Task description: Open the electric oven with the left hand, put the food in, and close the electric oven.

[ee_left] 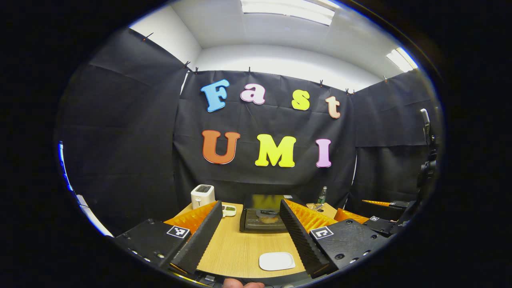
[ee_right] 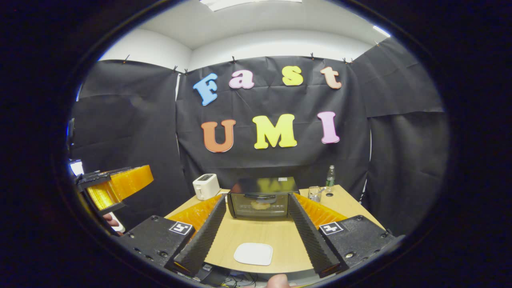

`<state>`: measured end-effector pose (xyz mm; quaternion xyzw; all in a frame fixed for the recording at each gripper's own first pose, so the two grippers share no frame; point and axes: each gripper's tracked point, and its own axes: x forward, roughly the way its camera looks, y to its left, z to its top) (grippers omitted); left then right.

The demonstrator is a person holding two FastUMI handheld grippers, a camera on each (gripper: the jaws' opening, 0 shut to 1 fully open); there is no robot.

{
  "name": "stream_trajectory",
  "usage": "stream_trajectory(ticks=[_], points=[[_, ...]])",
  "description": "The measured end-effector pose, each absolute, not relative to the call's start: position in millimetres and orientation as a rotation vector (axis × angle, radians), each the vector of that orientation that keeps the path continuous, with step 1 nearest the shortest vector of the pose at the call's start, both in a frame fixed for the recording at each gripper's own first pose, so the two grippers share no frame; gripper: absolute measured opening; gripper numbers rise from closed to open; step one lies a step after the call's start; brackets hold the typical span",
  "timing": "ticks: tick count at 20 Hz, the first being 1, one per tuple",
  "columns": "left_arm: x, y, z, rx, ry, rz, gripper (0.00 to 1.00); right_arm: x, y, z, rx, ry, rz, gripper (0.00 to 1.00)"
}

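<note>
Electric oven (ee_right: 261, 199) sitting at far middle of wooden table (ee_right: 280, 236), door closed, food (ee_right: 260, 205) showing behind glass. White plate (ee_right: 253, 253) lying bare near front edge. White toaster (ee_right: 205, 186) standing left of oven, bottle (ee_right: 330, 176) and glass (ee_right: 314, 193) right of it. Left gripper (ee_left: 251, 232) hovering above table, fingers spread apart, holding nothing. Right gripper (ee_right: 256, 236) likewise hanging with fingers wide, gripping nothing, left gripper appearing at left edge of right gripper view.

We see bright ceiling panels (ee_left: 288, 10) glaring at twelve o'clock, lighting the booth evenly. Fisheye bending curves everything toward the rims. Focus stays sharp throughout.
</note>
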<state>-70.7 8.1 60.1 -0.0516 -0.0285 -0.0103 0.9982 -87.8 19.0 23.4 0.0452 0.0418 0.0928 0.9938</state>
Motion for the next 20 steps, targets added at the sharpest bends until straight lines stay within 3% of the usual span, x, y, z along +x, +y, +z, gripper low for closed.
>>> stream_trajectory(ticks=[20], points=[[-76,-15,49,-0.112,-0.04,-0.023,0.94,-92,14,11,0.105,0.081,0.208,1.0]])
